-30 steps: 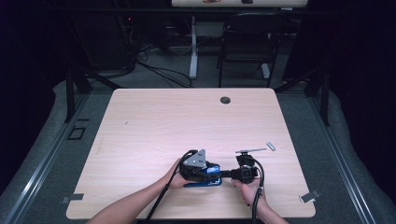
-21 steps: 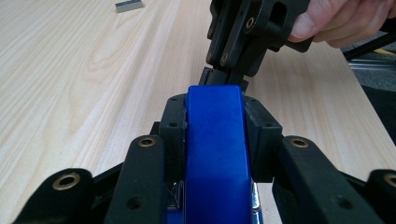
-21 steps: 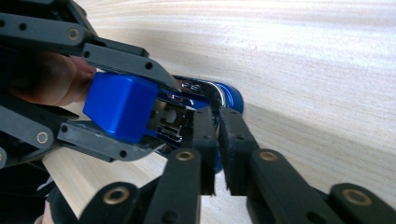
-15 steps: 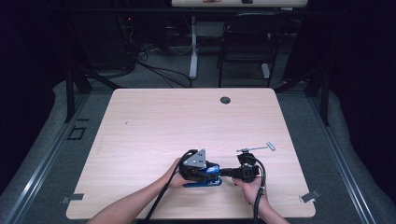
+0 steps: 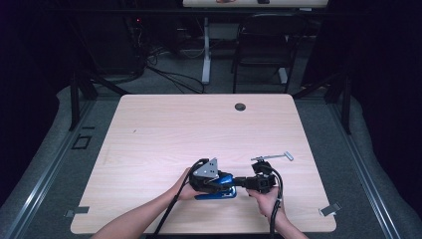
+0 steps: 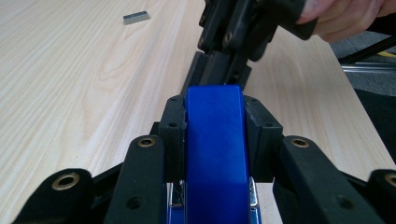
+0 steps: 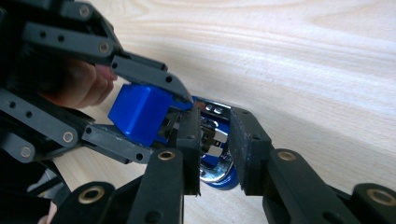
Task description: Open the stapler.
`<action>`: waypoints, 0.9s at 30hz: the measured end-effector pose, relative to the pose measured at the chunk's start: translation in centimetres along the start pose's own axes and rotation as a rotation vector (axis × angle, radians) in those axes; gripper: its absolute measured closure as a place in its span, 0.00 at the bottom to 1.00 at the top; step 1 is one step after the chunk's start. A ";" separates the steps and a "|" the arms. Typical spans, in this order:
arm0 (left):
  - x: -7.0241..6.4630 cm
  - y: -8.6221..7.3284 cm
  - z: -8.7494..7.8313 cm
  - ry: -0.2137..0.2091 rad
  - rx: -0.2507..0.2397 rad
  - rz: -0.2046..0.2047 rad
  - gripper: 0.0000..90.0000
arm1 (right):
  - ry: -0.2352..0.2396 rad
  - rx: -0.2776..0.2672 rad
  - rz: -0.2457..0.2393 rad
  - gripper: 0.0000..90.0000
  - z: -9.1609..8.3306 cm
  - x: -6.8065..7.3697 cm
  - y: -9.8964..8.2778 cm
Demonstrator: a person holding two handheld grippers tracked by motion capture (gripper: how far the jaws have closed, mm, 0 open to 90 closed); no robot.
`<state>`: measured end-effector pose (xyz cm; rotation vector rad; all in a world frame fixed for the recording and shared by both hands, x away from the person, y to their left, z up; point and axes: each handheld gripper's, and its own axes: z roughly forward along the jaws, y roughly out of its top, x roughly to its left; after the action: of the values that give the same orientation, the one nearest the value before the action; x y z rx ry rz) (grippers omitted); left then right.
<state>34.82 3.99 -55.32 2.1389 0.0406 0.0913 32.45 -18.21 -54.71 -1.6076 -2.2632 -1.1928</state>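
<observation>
High view: hands (image 5: 191, 185) flanking blue stapler (image 5: 219, 187)

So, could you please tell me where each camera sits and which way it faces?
High view: above the person's side, looking forward and down at the table; both forearms enter below.
Left gripper view: on the left tool, looking along the blue stapler it clamps.
Right gripper view: on the right tool, facing the stapler's metal end.
All three share the stapler.

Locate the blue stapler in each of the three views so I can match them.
High view: blue stapler at the table's near edge, between both grippers.
Left gripper view: bottom centre, clamped between that hand-held gripper's jaws.
Right gripper view: left of centre.
Shared landmark: the light wooden table.
</observation>
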 end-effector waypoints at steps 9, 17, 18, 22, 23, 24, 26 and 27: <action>-0.2 0.3 -0.2 0.012 0.014 0.014 0.73 | -0.020 0.009 -0.020 0.83 0.3 -0.2 0.0; -0.4 0.9 -0.5 0.028 0.053 0.026 0.72 | -0.033 0.012 -0.051 0.84 0.5 -0.1 0.0; -0.4 1.0 -0.5 0.030 0.059 0.028 0.72 | -0.038 0.014 -0.061 0.84 0.6 0.0 0.1; -0.5 1.6 -1.0 0.051 0.099 0.049 0.72 | -0.039 0.028 -0.089 0.85 0.8 0.3 0.3; -0.5 1.6 -1.0 0.051 0.099 0.049 0.72 | -0.039 0.028 -0.089 0.85 0.8 0.3 0.3; -0.7 1.9 -1.1 0.060 0.117 0.055 0.72 | -0.042 0.037 -0.095 0.85 0.8 0.2 0.4; -0.7 2.2 -1.3 0.064 0.141 0.057 0.72 | -0.043 0.040 -0.096 0.85 0.8 0.2 0.4; -0.8 2.4 -1.4 0.070 0.148 0.061 0.71 | -0.044 0.039 -0.101 0.85 0.8 0.2 0.4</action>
<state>33.93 3.81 -52.65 2.2843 0.0241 0.2046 32.95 -17.48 -54.95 -1.5379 -2.4055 -1.1379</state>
